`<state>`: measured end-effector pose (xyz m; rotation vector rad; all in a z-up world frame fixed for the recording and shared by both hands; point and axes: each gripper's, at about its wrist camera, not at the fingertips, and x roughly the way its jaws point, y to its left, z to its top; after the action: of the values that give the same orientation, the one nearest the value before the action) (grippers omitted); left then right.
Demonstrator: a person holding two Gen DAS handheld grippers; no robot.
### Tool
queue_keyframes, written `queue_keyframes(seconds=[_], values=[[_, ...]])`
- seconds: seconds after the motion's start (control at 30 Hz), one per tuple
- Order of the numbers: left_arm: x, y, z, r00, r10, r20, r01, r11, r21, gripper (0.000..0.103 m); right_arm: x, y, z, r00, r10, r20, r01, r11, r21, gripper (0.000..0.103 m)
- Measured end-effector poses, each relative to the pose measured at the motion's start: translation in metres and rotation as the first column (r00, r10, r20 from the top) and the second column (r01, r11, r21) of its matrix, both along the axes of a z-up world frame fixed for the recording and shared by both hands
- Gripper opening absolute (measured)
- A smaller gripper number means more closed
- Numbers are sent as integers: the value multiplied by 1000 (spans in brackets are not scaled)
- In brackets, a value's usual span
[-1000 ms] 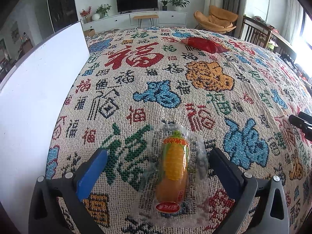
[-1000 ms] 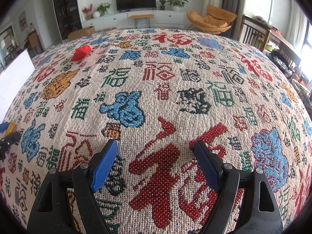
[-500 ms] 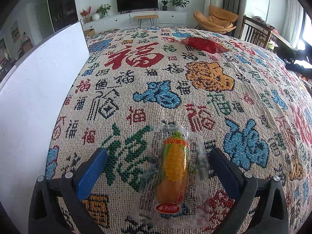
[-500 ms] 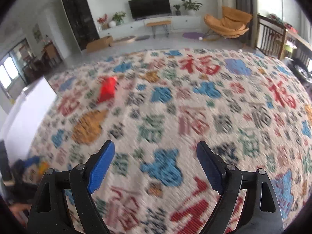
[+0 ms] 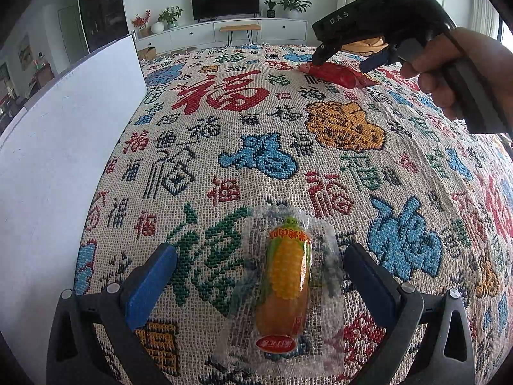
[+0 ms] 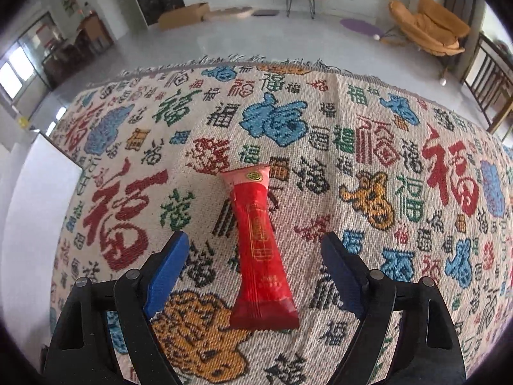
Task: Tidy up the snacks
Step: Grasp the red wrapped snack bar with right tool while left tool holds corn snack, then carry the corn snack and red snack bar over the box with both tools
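A corn-shaped snack in a clear wrapper [image 5: 287,284] lies on the patterned tablecloth [image 5: 256,160], between the open fingers of my left gripper [image 5: 256,276], which does not touch it. A long red snack packet [image 6: 261,247] lies on the cloth between the open fingers of my right gripper [image 6: 253,263]. In the left wrist view the right gripper [image 5: 344,61] hovers just over the red packet [image 5: 336,75] at the far side of the table.
A white box [image 5: 57,147] stands along the table's left side; it also shows in the right wrist view [image 6: 29,211]. The cloth's fringed far edge [image 6: 243,62] drops to the floor. A TV cabinet and an orange chair stand beyond.
My right gripper has swung across the table to the far side and now straddles the red packet. My left gripper has stayed over the corn snack.
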<state>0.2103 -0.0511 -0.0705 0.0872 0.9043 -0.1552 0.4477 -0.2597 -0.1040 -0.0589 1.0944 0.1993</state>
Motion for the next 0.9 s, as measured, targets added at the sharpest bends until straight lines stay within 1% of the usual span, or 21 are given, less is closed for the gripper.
queue_keyframes(seconds=[0.03,0.07,0.1,0.13,0.17,0.23,0.4,0.57,0.7,0.77,0.83,0.87,0.9], values=[[0,0,0,1000,0,0,0,1000,0,103,1,2,-3,1000,5,0,-5,1000,-14,82],[0,0,0,1000,0,0,0,1000,1,103,2,3,-7,1000,10,-6,-10,1000,-16,74],[0,0,0,1000,0,0,0,1000,1,103,3,3,-11,1000,16,-20,-16,1000,-14,35],[0,0,0,1000,0,0,0,1000,1,103,4,1,-15,999,19,-49,-19,1000,-4,19],[0,0,0,1000,0,0,0,1000,1,103,3,-3,-16,998,14,-64,-13,1000,16,17],[0,0,0,1000,0,0,0,1000,1,103,-6,-8,-15,999,9,-44,-9,1000,17,17],[0,0,0,1000,0,0,0,1000,1,103,-54,-32,-7,998,41,-37,-38,996,82,16],[0,0,0,1000,0,0,0,1000,1,103,-129,-67,0,996,58,-64,-47,987,151,17],[0,0,0,1000,-1,-1,1,1000,1,103,-189,-81,5,996,73,-44,-63,977,203,17],[0,0,0,1000,-1,0,1,1000,2,103,-207,-80,1,997,66,-40,-58,980,188,17],[-1,0,0,1000,-1,-1,1,1000,0,103,-218,-76,-9,997,73,-39,-68,989,133,18],[0,0,0,1000,-1,-2,1,1000,-2,103,-221,-75,-17,996,74,-51,-67,991,120,21],[-1,1,0,1000,-3,-3,3,1000,-3,103,-225,-76,-21,996,71,-50,-64,990,124,27]])
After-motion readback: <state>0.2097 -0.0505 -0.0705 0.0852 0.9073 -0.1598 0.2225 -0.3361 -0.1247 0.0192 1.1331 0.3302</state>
